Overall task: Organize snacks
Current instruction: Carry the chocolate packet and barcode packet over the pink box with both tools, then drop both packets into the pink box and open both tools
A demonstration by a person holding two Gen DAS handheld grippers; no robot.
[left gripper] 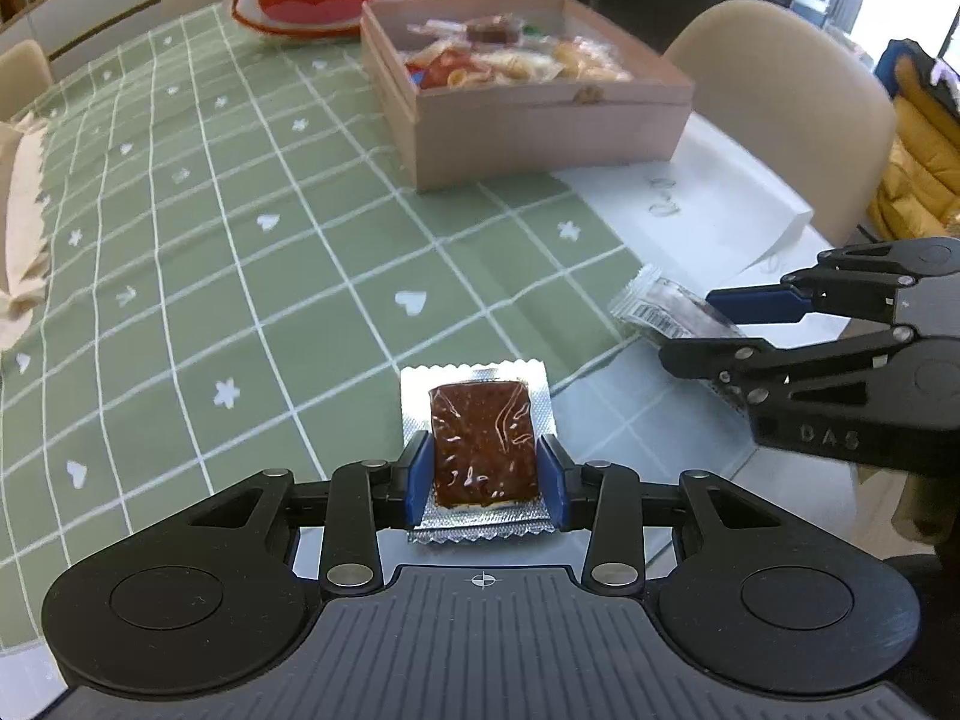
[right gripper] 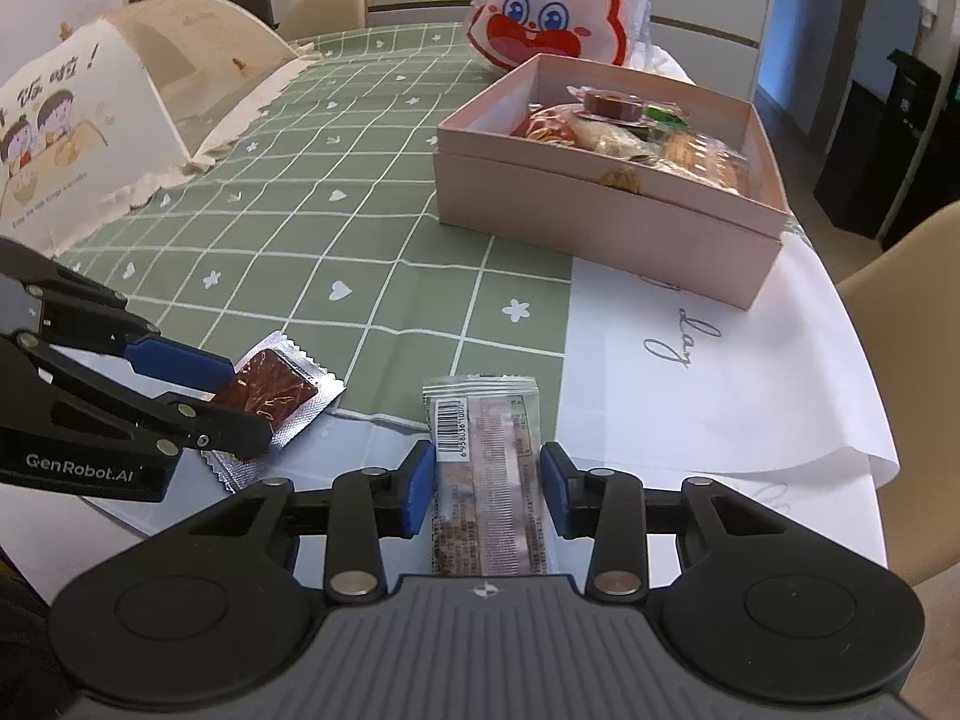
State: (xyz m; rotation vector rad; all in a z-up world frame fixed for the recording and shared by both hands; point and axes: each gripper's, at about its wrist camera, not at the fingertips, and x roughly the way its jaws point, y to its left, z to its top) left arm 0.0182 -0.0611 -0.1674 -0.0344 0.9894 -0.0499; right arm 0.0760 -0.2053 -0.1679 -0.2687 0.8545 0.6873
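Gripping a square foil-edged snack packet [left gripper: 482,446] from both sides, the left hand-held gripper [left gripper: 485,483] is clenched on it near the front edge of the counter [left gripper: 180,228]. The packet lies flat, showing a dark brown slab through its clear window. The right hand-held gripper [right gripper: 486,489] straddles a long barcoded snack bar [right gripper: 489,480]; its blue pads [right gripper: 420,483] sit just beside the wrapper edges, and contact cannot be confirmed. The bar's long axis runs along the fingers, barcode end pointing away toward the pink box [right gripper: 606,204]. That open box holds assorted wrapped snacks and stands on the green checked tablecloth [right gripper: 336,228] toward the right edge. A rabbit-face bag [right gripper: 552,6] stands behind it. Readable markings: "GenRobot.AI" on the left gripper body, "DAS" on the right.
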